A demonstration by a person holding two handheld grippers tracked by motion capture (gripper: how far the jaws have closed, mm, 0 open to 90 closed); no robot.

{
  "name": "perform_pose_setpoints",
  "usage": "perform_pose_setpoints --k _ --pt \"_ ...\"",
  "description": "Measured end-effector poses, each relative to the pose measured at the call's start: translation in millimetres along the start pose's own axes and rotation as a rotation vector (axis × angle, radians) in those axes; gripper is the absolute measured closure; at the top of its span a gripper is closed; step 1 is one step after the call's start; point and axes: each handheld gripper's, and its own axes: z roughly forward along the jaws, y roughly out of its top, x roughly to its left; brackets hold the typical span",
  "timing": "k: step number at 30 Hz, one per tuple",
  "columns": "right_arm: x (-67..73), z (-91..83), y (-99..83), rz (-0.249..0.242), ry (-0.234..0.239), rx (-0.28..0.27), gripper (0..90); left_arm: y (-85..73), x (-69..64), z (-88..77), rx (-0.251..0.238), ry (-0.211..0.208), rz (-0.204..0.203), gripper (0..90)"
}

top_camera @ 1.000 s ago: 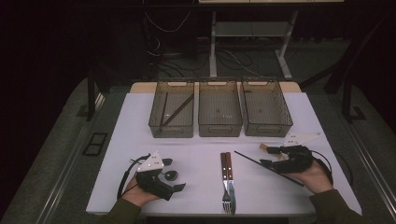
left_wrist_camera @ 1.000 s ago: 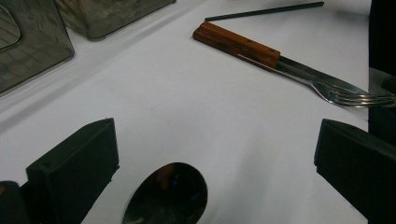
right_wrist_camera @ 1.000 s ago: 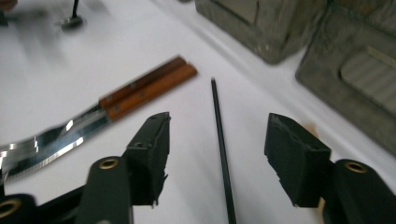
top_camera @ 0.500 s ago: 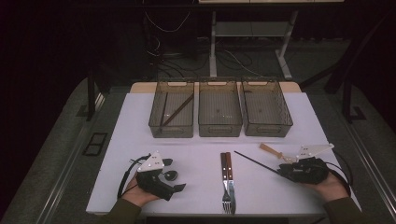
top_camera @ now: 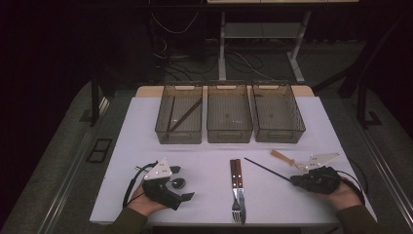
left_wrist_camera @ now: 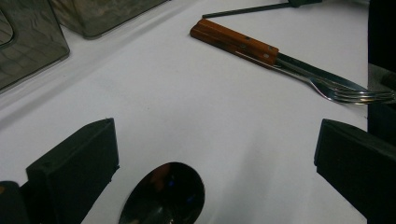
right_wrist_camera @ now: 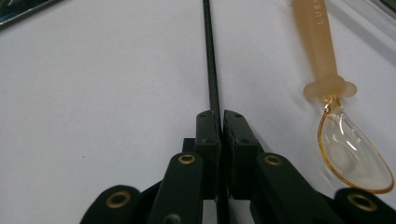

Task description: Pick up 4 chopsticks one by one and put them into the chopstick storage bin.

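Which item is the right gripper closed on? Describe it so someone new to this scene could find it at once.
On the white table, look at the near right corner, where the right gripper rests. Its jaws pinch the end of a black chopstick that runs away from it toward the fork. Unlike the translucent amber spoon beside it, it is thin, straight and black.

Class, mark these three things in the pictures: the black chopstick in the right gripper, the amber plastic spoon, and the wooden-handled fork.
black chopstick (right_wrist_camera: 208, 56), right gripper view, mid-shaft ahead of the jaws.
amber plastic spoon (right_wrist_camera: 317, 42), right gripper view, on its handle.
wooden-handled fork (left_wrist_camera: 355, 94), left gripper view, on the tines.
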Motion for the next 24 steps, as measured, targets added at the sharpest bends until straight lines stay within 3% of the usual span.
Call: perform_pose_setpoints --k 8,24 --pt "-3.7 -1.1 1.5 0.015 0.021 -0.003 85.9 0.1 0.0 0.1 0.0 -0.003 0.0 0.0" --pt "-5.6 -22.4 11.7 0.03 0.025 -0.147 85.8 -0.6 0.5 0.9 0.006 -0.002 -0.005 0.0"
